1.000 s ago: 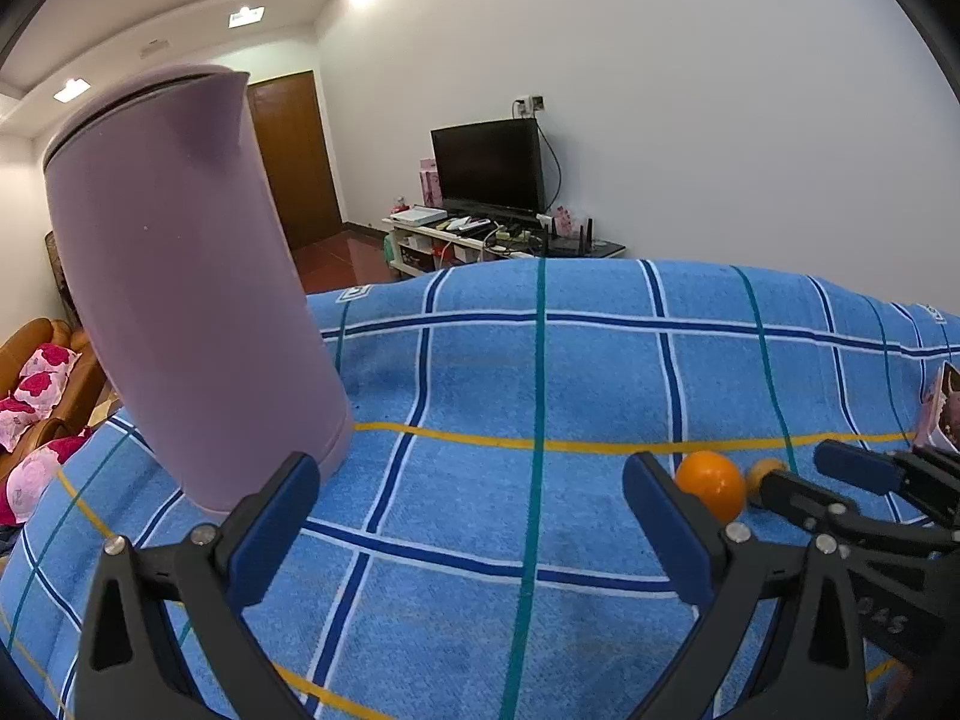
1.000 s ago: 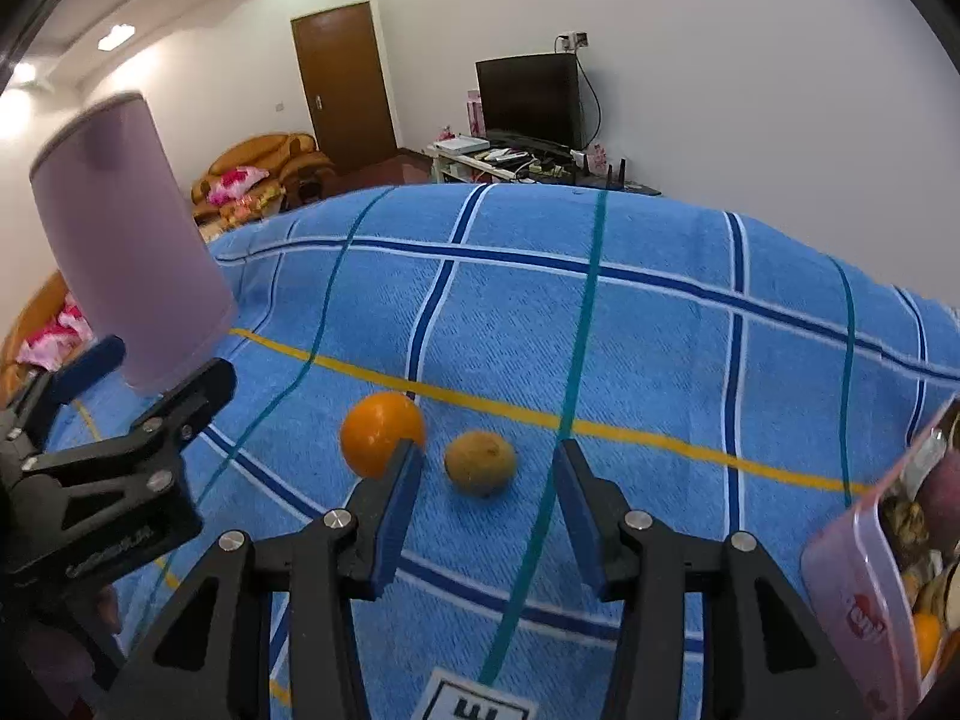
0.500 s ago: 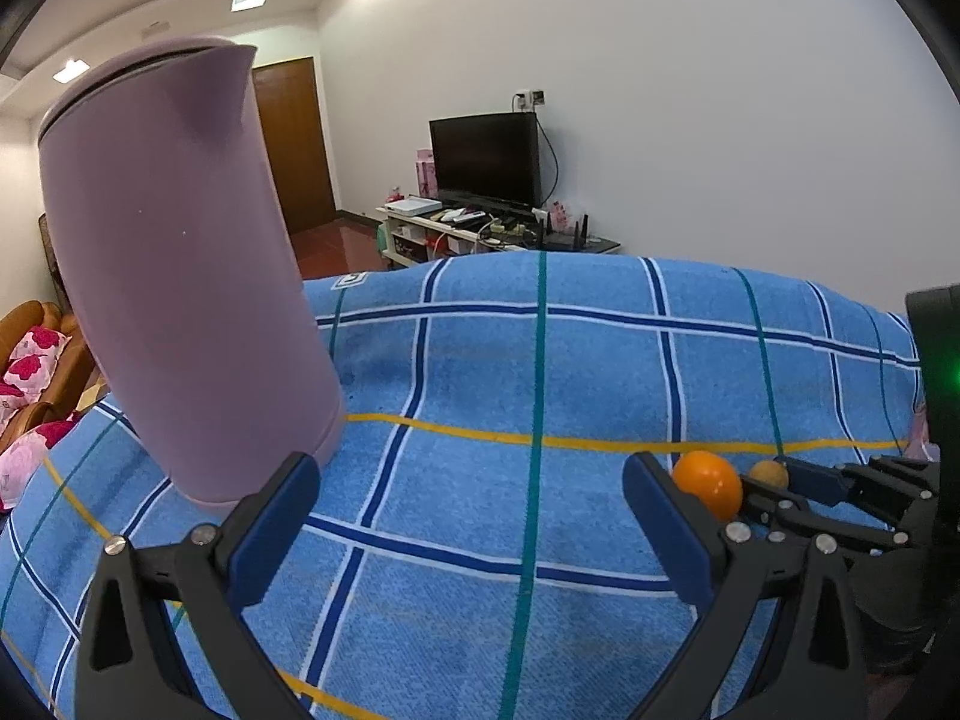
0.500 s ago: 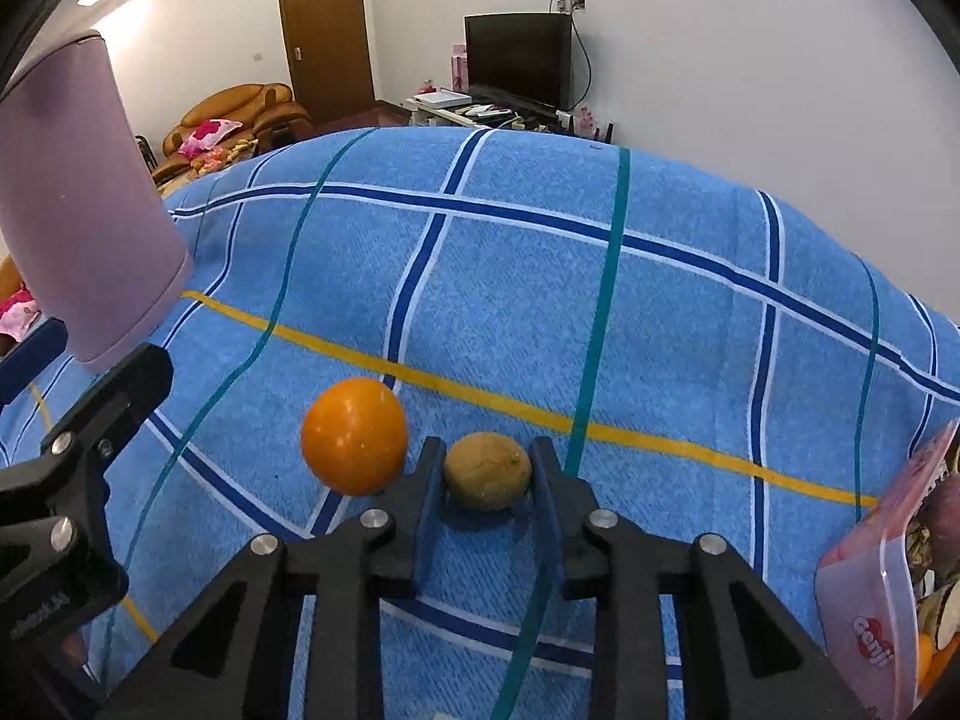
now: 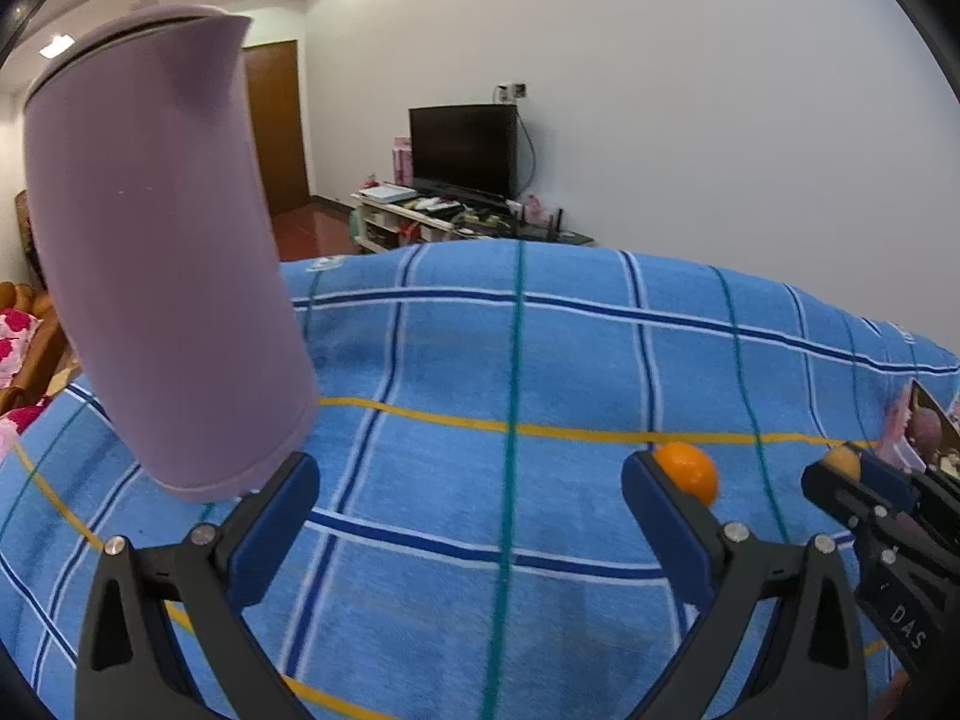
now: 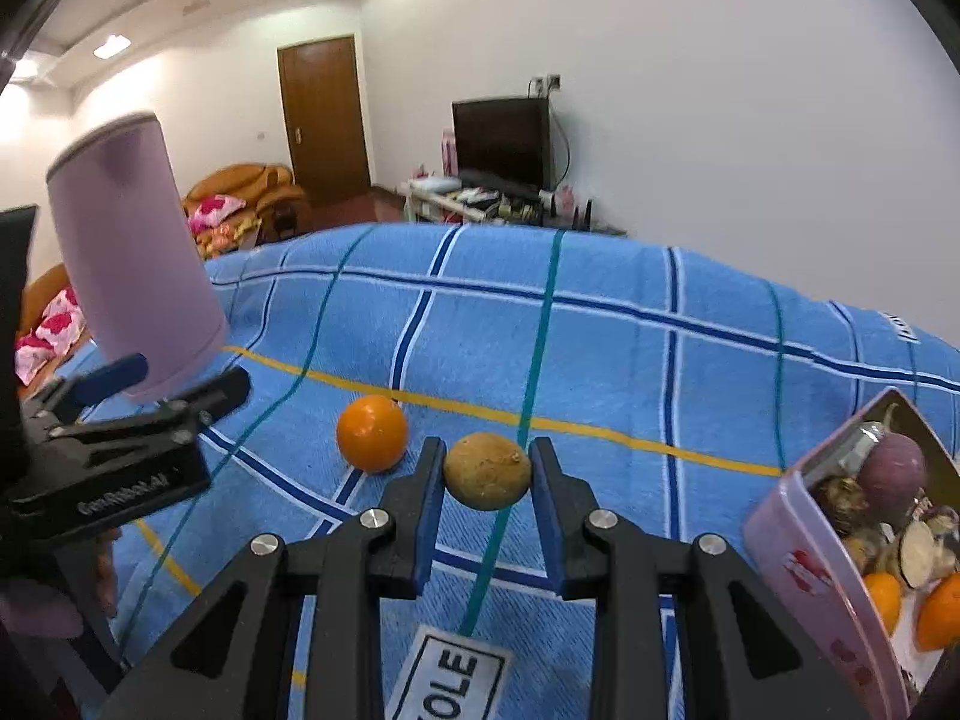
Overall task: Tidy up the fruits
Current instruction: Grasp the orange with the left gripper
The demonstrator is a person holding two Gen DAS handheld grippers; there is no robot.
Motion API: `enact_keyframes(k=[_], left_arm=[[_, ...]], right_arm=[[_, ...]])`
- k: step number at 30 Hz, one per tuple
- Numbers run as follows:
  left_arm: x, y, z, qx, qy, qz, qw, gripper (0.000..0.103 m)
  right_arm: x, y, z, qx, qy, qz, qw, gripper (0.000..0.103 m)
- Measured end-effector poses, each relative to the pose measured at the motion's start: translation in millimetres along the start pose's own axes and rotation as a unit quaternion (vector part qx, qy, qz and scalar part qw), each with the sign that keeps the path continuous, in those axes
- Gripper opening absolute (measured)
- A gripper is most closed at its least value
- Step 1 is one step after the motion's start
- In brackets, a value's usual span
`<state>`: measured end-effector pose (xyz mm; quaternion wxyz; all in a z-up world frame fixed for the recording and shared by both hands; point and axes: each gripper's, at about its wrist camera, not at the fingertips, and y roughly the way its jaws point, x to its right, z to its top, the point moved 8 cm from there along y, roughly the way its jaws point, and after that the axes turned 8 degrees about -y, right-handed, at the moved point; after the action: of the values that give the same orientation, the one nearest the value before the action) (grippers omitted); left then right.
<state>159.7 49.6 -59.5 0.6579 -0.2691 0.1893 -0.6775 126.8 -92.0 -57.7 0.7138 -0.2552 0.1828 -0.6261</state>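
Observation:
My right gripper (image 6: pixel 487 471) is shut on a brown kiwi-like fruit (image 6: pixel 487 471) and holds it just above the blue checked cloth (image 6: pixel 600 348). An orange (image 6: pixel 372 433) lies on the cloth just left of it. A pink container (image 6: pixel 840 546) with several fruits stands at the right. My left gripper (image 5: pixel 468 516) is open and empty over the cloth; in its view the orange (image 5: pixel 690 473) sits by its right finger, and the right gripper (image 5: pixel 864 480) with the brown fruit (image 5: pixel 843 461) shows at the right.
A tall lilac kettle (image 5: pixel 162 300) stands on the cloth at the left, close to my left gripper's left finger; it also shows in the right wrist view (image 6: pixel 132 252). The left gripper's body (image 6: pixel 120 456) is at the left of the right wrist view.
My right gripper has closed on the brown fruit and lifted it slightly off the cloth. My left gripper stays open, drifting a little.

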Motion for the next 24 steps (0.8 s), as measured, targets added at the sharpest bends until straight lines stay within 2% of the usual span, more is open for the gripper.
enact_keyframes(k=[4, 7, 11, 12, 14, 18, 20, 24], left_arm=[[26, 3, -9, -0.03, 0.019, -0.027, 0.999, 0.095], [49, 11, -10, -0.052, 0.033, -0.036, 0.9975, 0.094], [77, 24, -9, -0.07, 0.05, -0.048, 0.9952, 0.088], [87, 29, -10, -0.078, 0.051, -0.054, 0.9942, 0.086], [97, 37, -12, -0.089, 0.054, -0.061, 0.9927, 0.073], [102, 55, -22, -0.117, 0.048, -0.054, 0.9905, 0.068], [103, 61, -25, -0.137, 0.038, -0.067, 0.9876, 0.058], [99, 62, -22, -0.135, 0.023, -0.067, 0.9883, 0.049]], right_arm=[[3, -14, 3, 0.026, 0.0, -0.007, 1.0, 0.03], [6, -20, 2, 0.032, 0.004, -0.009, 0.999, 0.03], [16, -22, -1, 0.033, 0.024, -0.013, 0.999, 0.03], [18, -22, -1, 0.033, 0.028, -0.015, 0.999, 0.03], [22, -23, -2, 0.033, 0.032, -0.02, 0.999, 0.03], [28, -23, -3, 0.029, 0.043, -0.023, 0.998, 0.03], [27, -22, -3, 0.027, 0.041, -0.021, 0.999, 0.03], [25, -20, -2, 0.023, 0.037, -0.019, 0.999, 0.03]])
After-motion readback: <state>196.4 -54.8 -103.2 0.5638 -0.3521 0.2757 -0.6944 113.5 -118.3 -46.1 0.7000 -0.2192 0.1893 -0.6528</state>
